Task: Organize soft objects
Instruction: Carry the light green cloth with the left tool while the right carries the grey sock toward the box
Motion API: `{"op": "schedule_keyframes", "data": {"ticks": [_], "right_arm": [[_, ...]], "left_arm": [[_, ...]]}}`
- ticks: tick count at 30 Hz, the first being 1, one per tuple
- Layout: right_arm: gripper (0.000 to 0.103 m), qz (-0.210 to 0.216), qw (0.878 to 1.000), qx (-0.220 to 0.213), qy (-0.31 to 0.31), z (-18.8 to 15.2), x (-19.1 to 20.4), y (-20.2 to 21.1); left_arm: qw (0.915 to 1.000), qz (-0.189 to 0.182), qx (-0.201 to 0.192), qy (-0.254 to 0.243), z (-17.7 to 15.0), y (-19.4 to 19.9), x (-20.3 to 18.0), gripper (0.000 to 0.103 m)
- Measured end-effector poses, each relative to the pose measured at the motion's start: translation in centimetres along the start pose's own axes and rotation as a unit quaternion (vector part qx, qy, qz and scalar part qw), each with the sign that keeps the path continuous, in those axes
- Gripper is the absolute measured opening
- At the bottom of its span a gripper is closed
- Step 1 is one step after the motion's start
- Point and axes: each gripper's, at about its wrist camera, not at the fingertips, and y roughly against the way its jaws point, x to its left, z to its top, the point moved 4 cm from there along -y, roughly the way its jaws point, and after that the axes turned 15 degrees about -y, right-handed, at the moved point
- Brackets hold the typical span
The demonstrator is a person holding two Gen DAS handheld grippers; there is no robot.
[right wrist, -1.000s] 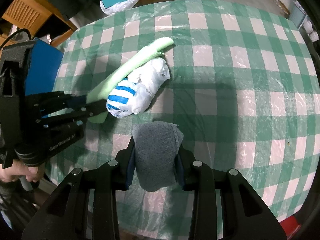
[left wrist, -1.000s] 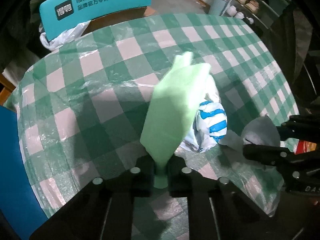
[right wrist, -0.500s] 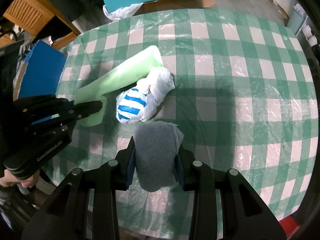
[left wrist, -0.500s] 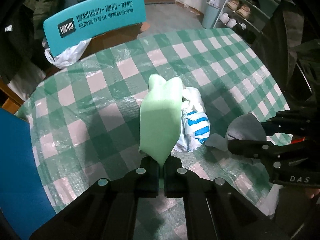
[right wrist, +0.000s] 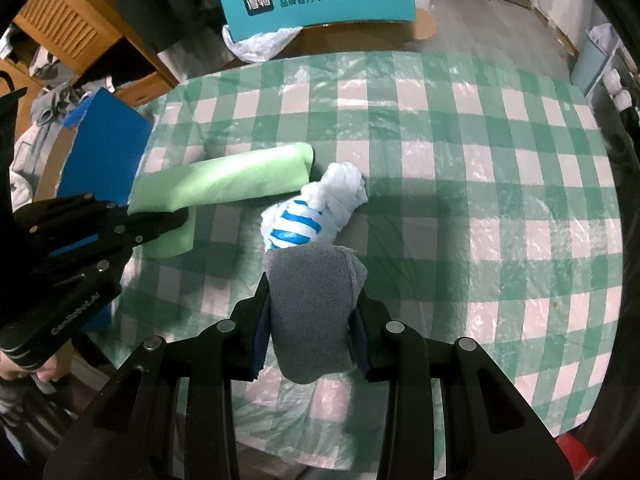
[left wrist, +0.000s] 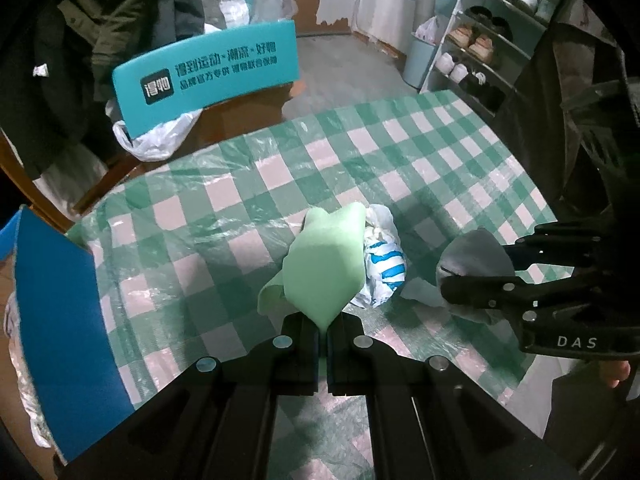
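My left gripper (left wrist: 323, 330) is shut on the near end of a light green folded cloth (left wrist: 326, 264), which hangs lifted above the table; from the right wrist view the green cloth (right wrist: 224, 182) stretches away from that gripper (right wrist: 182, 216). A white bundle with blue stripes (right wrist: 316, 212) lies on the green-checked tablecloth (right wrist: 460, 200), just right of the green cloth (left wrist: 382, 264). My right gripper (right wrist: 312, 320) is shut on a rolled grey cloth (right wrist: 314, 312), held above the table near the striped bundle; in the left wrist view the grey cloth (left wrist: 474, 260) sits in the right gripper (left wrist: 452, 276).
A blue box (left wrist: 60, 320) stands at the table's left edge. Beyond the far edge is a teal chair back with printed text (left wrist: 208, 76) and a white plastic bag (left wrist: 156, 136). Shoe shelves (left wrist: 492, 40) are at the back right. A wooden cabinet (right wrist: 68, 36) is far left.
Both grippers have risen, so more of the table and room shows. The green cloth came up off the table with the left gripper. The grey cloth stays gripped as before.
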Motion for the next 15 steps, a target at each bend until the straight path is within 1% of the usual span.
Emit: {"op": "schedule_keyframes", "data": {"ticks": [5, 11, 15], "right_arm": [[0.034, 0.002, 1.000, -0.015, 0.009, 0.3, 1.1, 0.9], [0.034, -0.001, 0.999, -0.028, 0.020, 0.4, 2.4, 1.7], [0.033, -0.002, 0.999, -0.037, 0.026, 0.1, 3.0, 2.4]], "left_arm": [[0.9998, 0.011, -0.015, -0.001, -0.1, 1.9, 0.3, 0.002], [0.9994, 0.012, -0.032, 0.005, -0.3, 4.0, 0.7, 0.002], [0.9989, 0.022, -0.041, 0.005, -0.4, 5.3, 1.1, 0.002]]}}
